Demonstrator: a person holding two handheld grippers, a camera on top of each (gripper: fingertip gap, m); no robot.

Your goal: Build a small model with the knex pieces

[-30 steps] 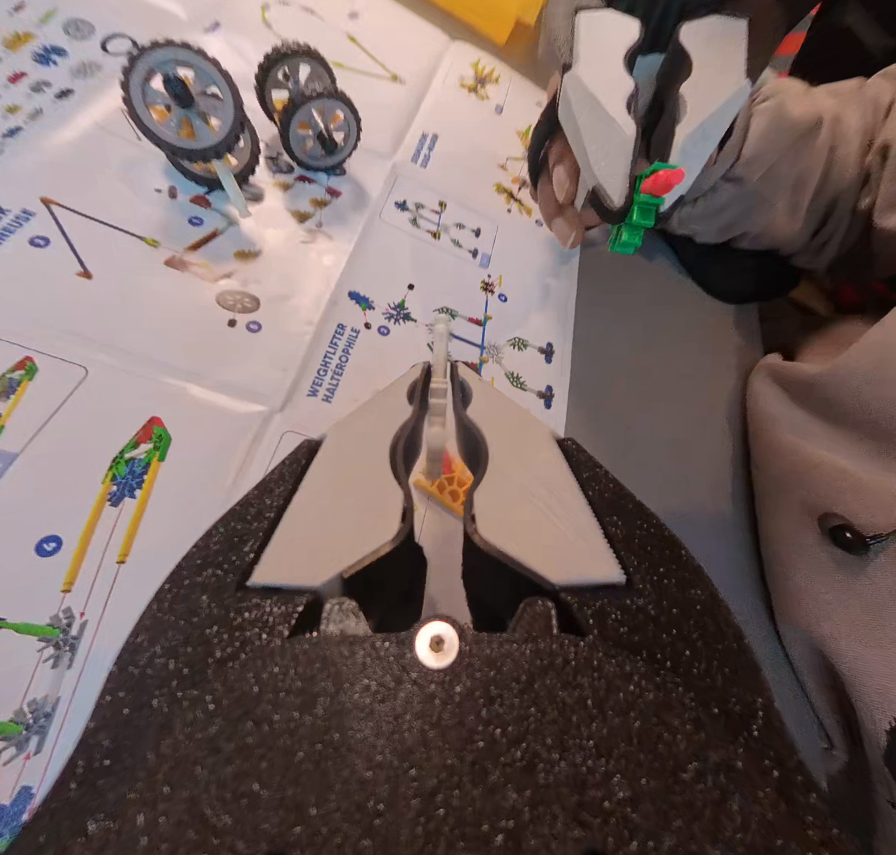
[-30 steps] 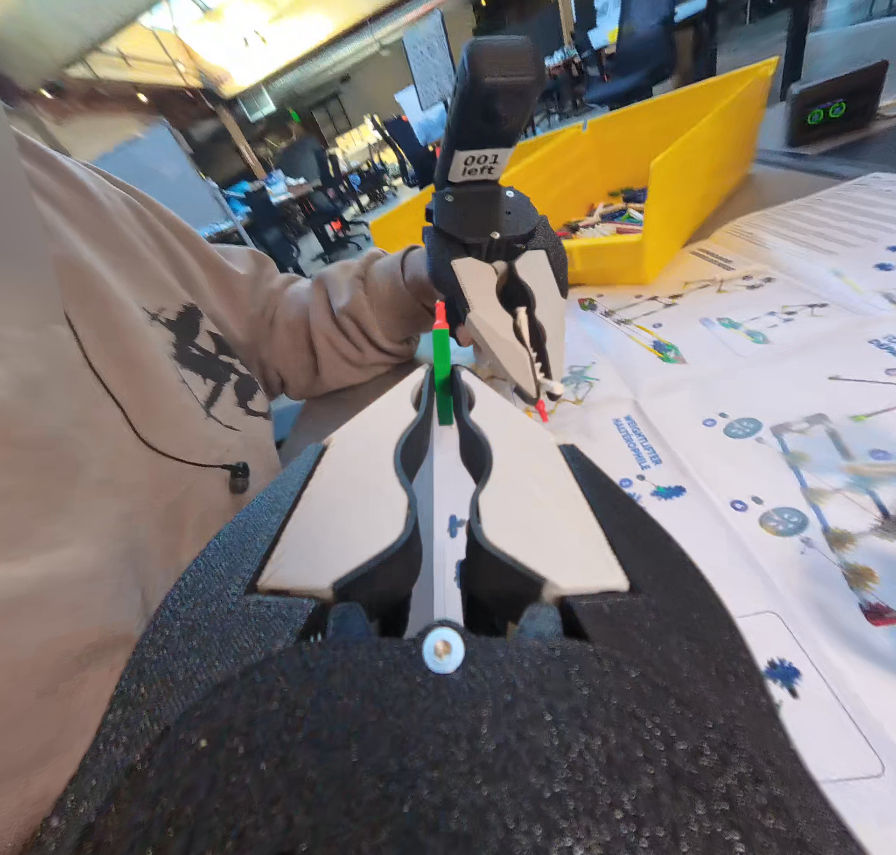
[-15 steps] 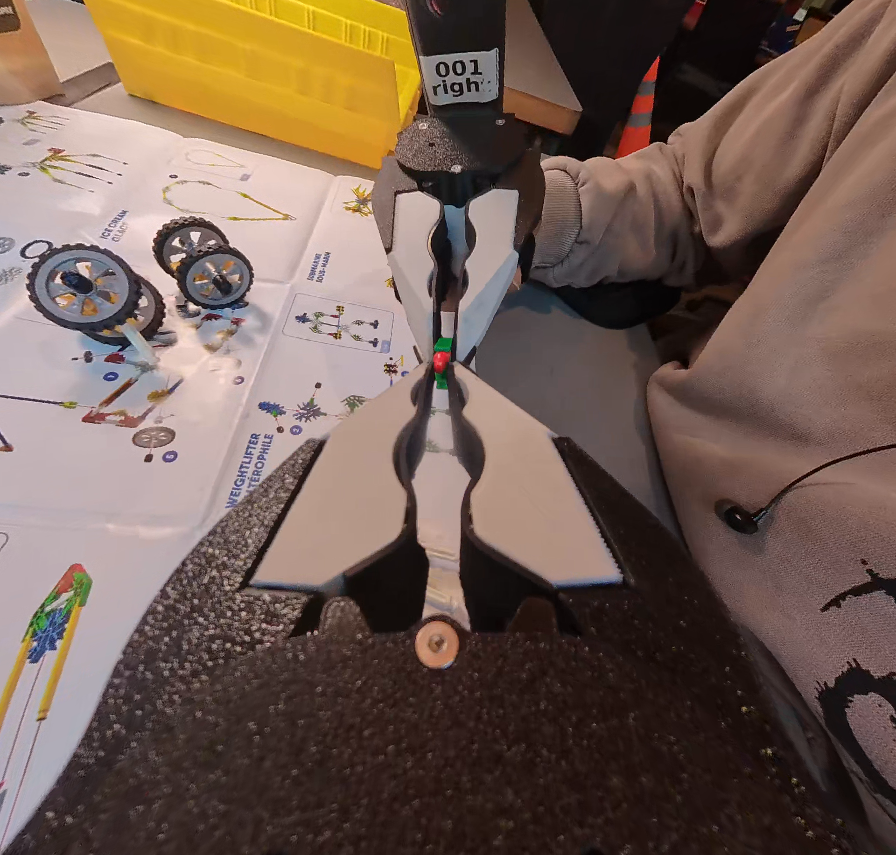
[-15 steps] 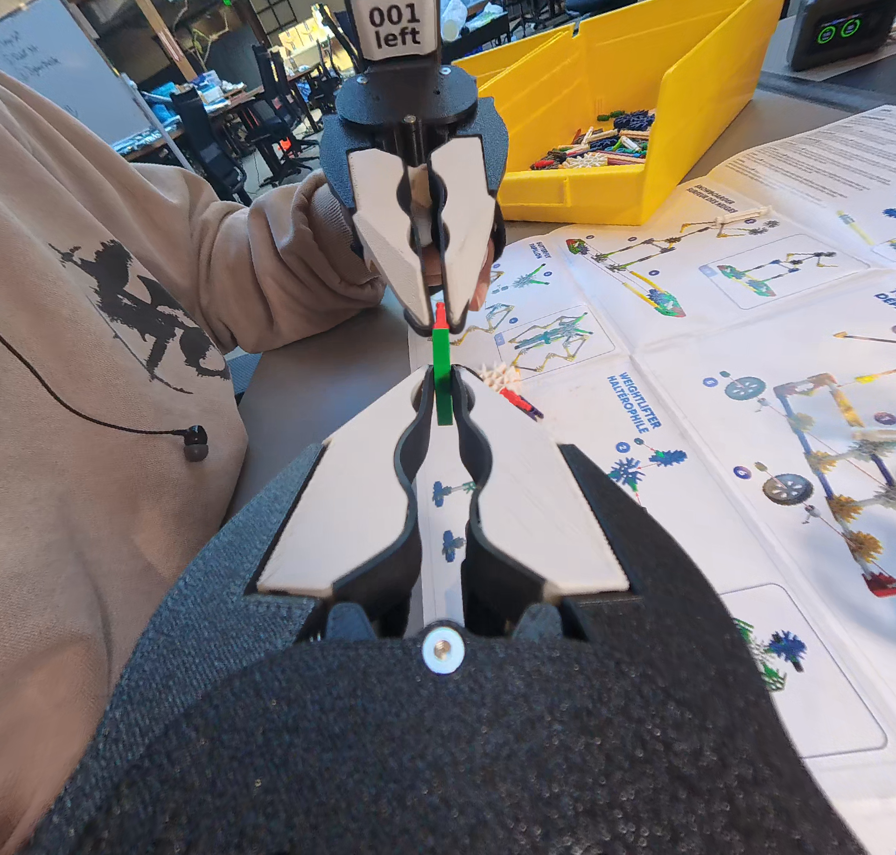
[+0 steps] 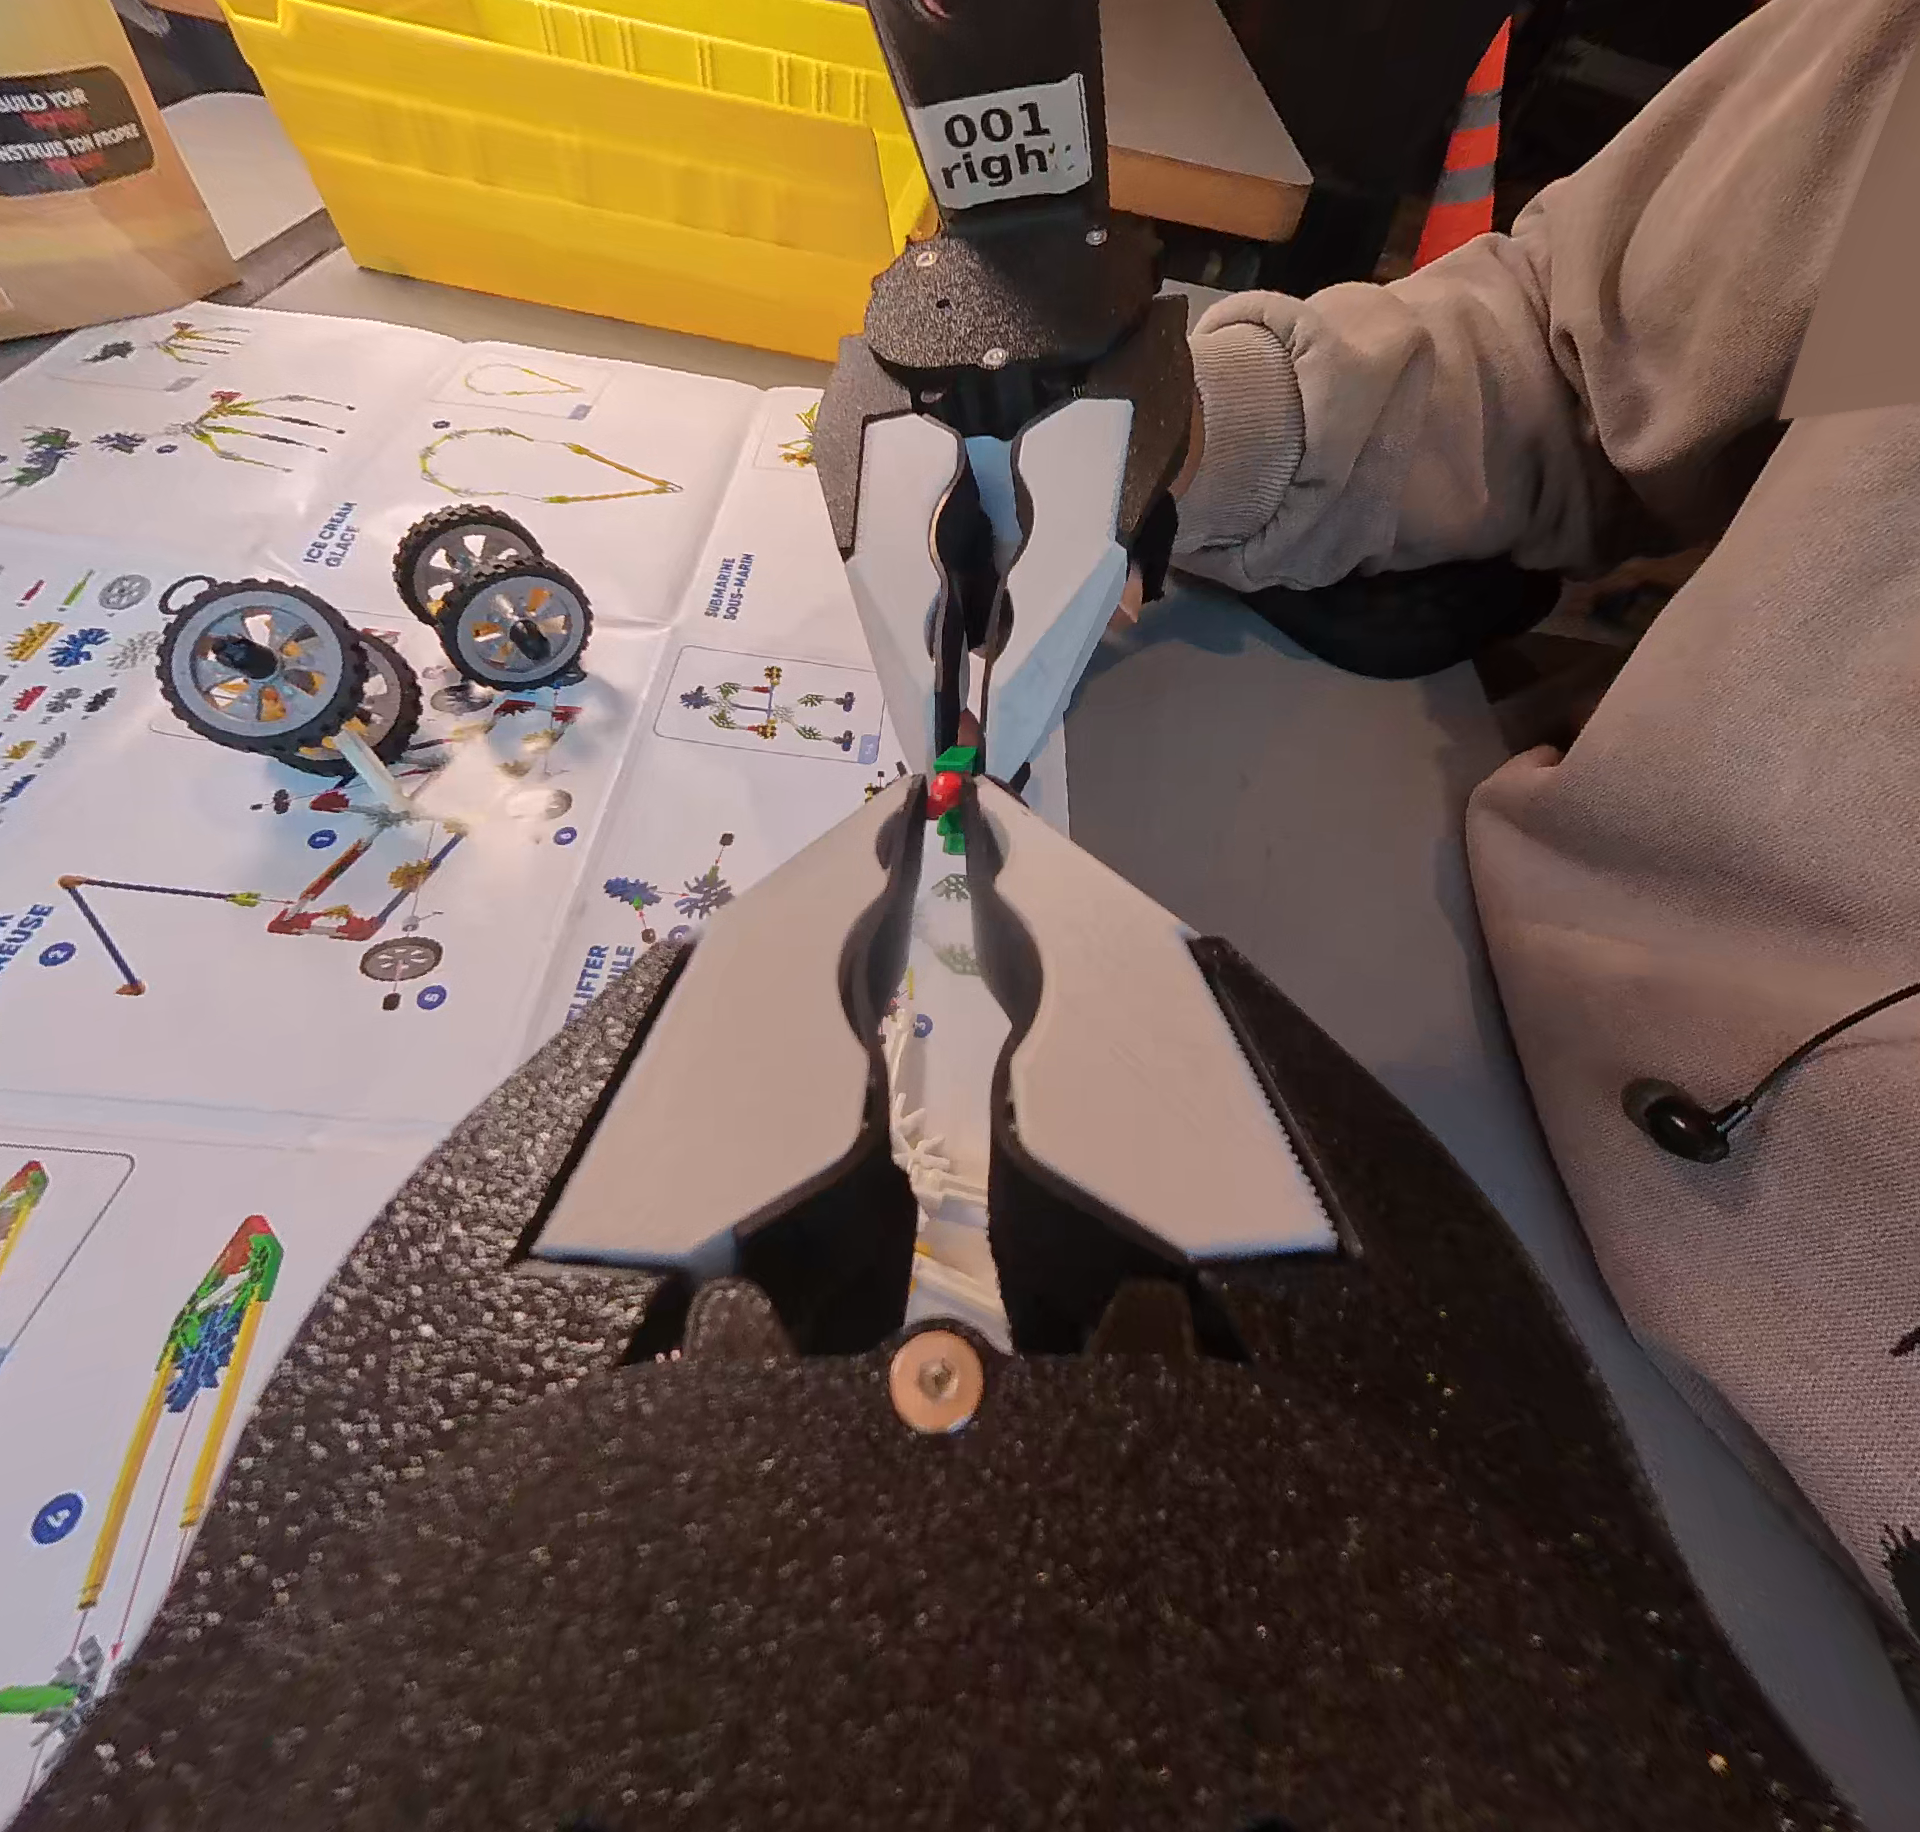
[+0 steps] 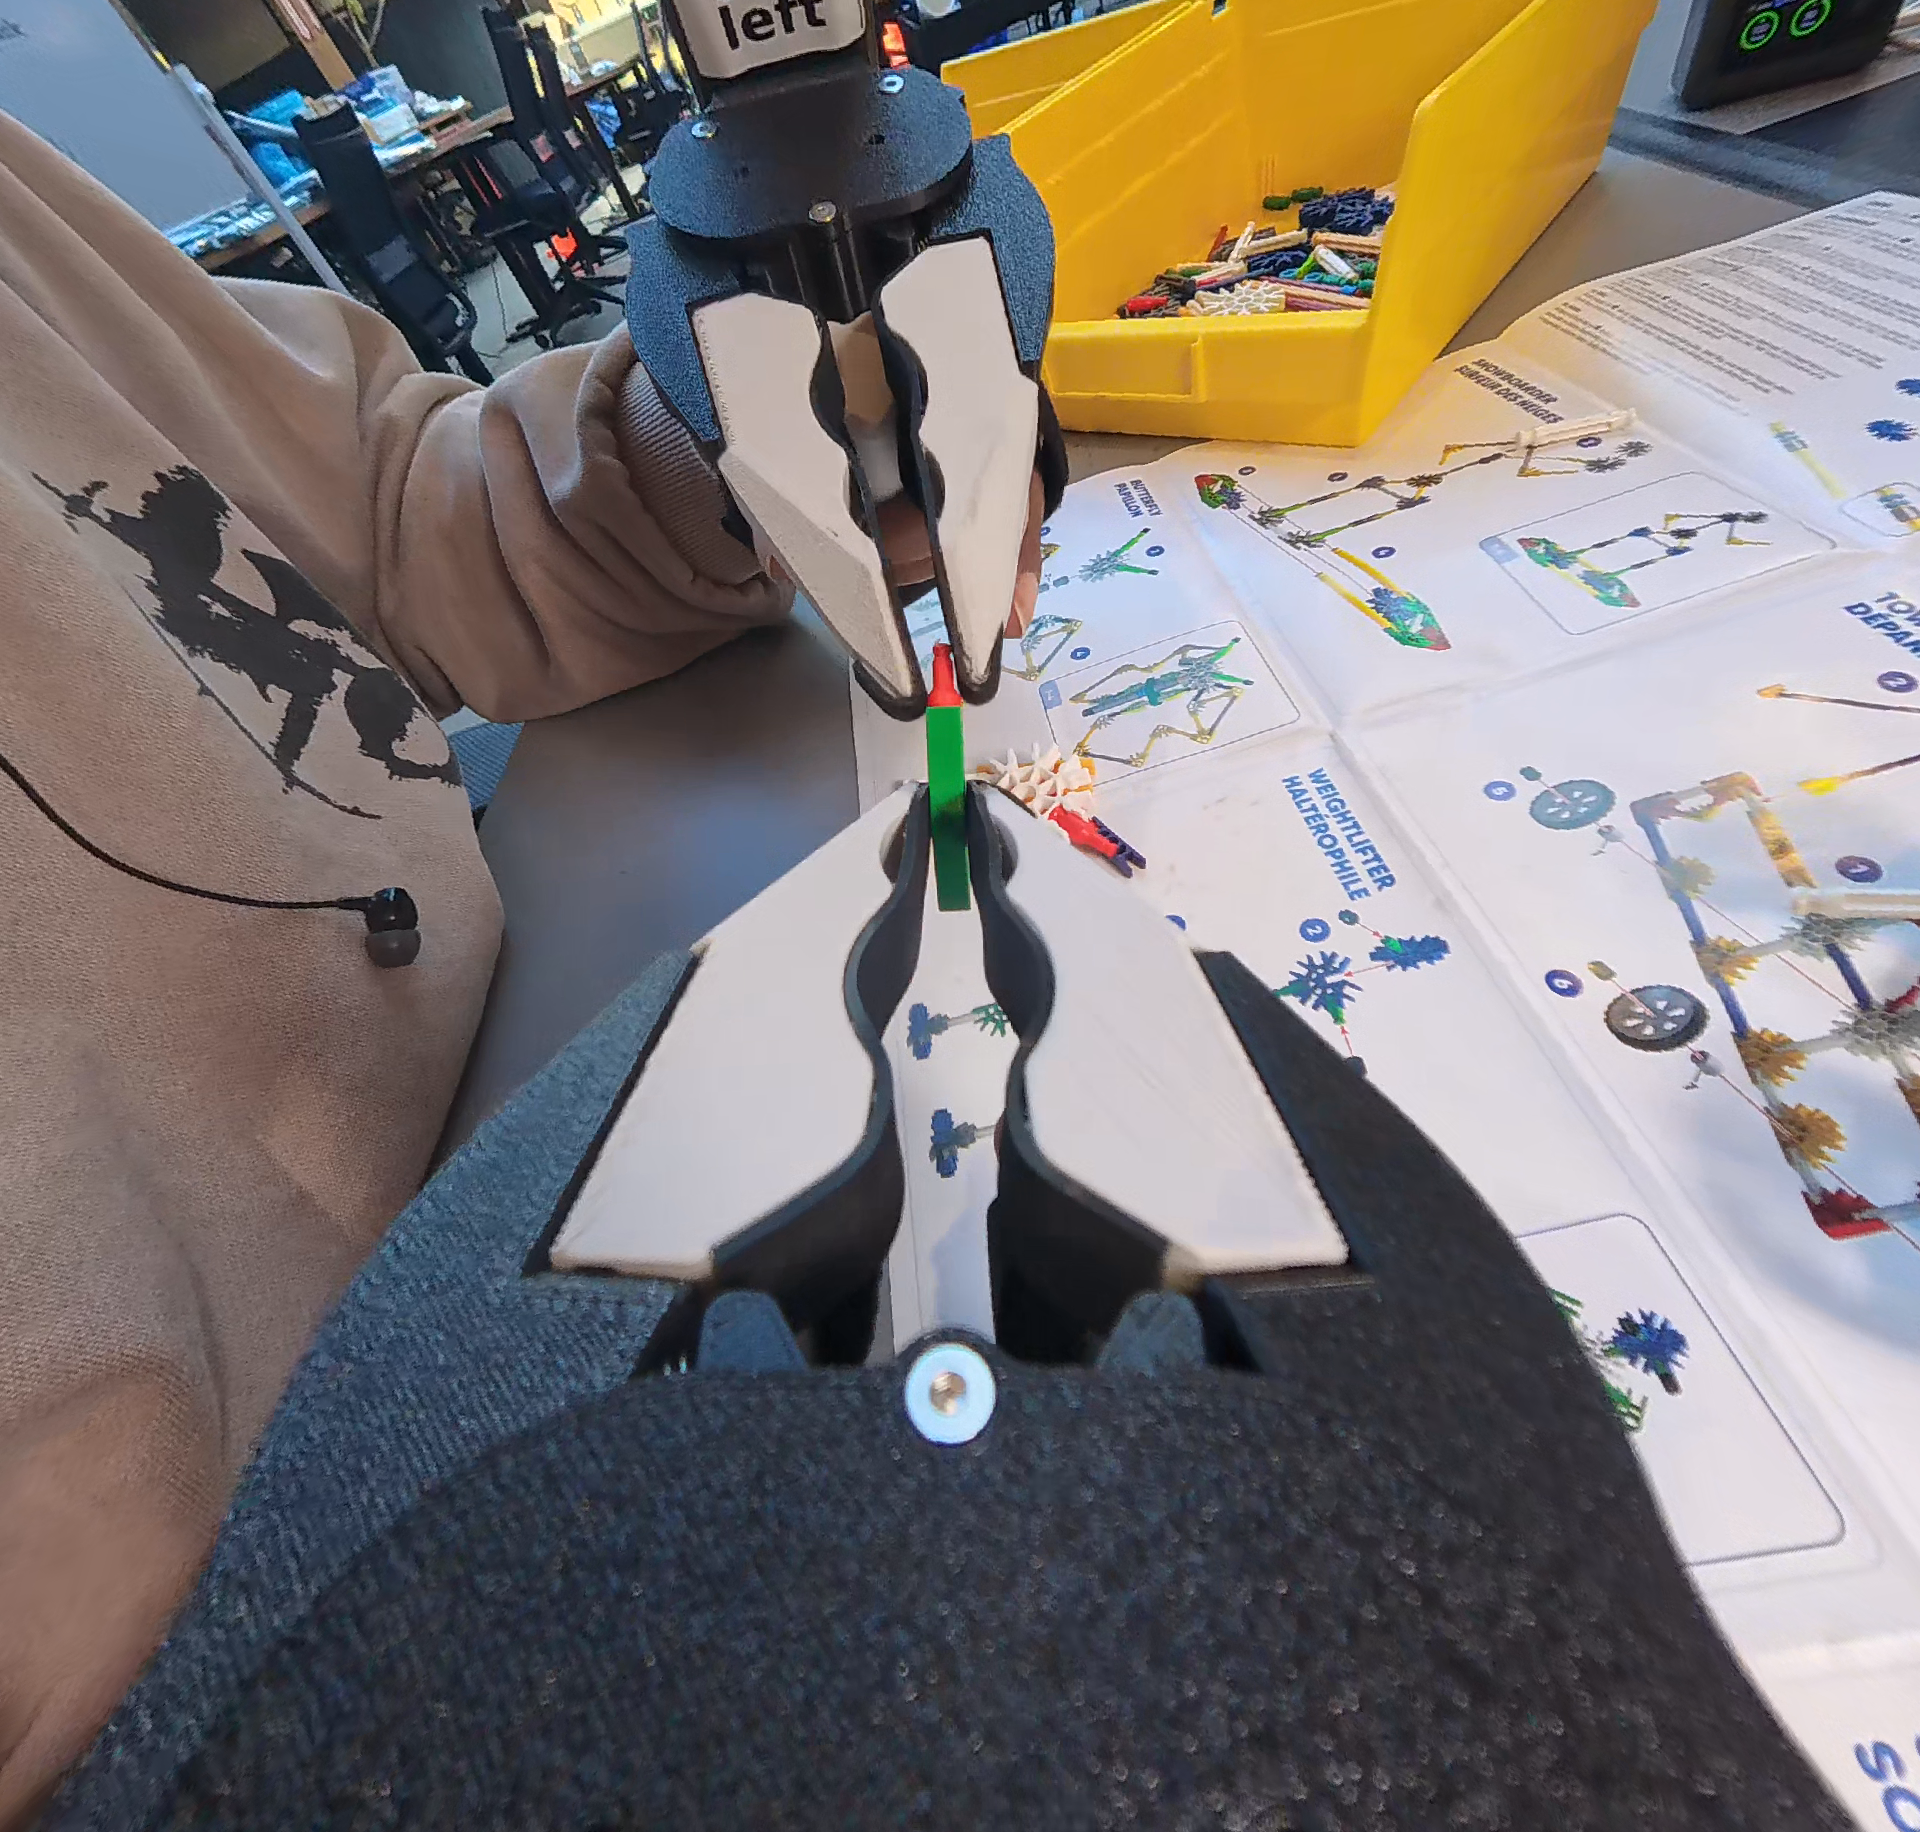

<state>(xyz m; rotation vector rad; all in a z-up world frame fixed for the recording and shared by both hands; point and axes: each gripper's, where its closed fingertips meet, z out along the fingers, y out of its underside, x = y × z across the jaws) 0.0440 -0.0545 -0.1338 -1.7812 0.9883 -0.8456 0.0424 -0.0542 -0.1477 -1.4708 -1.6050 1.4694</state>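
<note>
- The right gripper (image 6: 945, 806) is pinching a green rod (image 6: 945, 806) above the instruction sheet's (image 6: 1455, 847) near edge.
- The left gripper (image 6: 940, 681), fingers nearly closed, is meeting its red tip (image 6: 941, 668).
- Keeping both grippers coaxial is probably mattering most.

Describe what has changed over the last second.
The left tool dropped its white connector onto the sheet, swung to face the right tool, and its tips now flank the green rod's red tip. The right tool kept gripping that rod; wheels, bin unmoved.

yellow bin (image 5: 582, 151), wheels (image 5: 270, 670), instruction sheet (image 6: 1558, 847)
</note>
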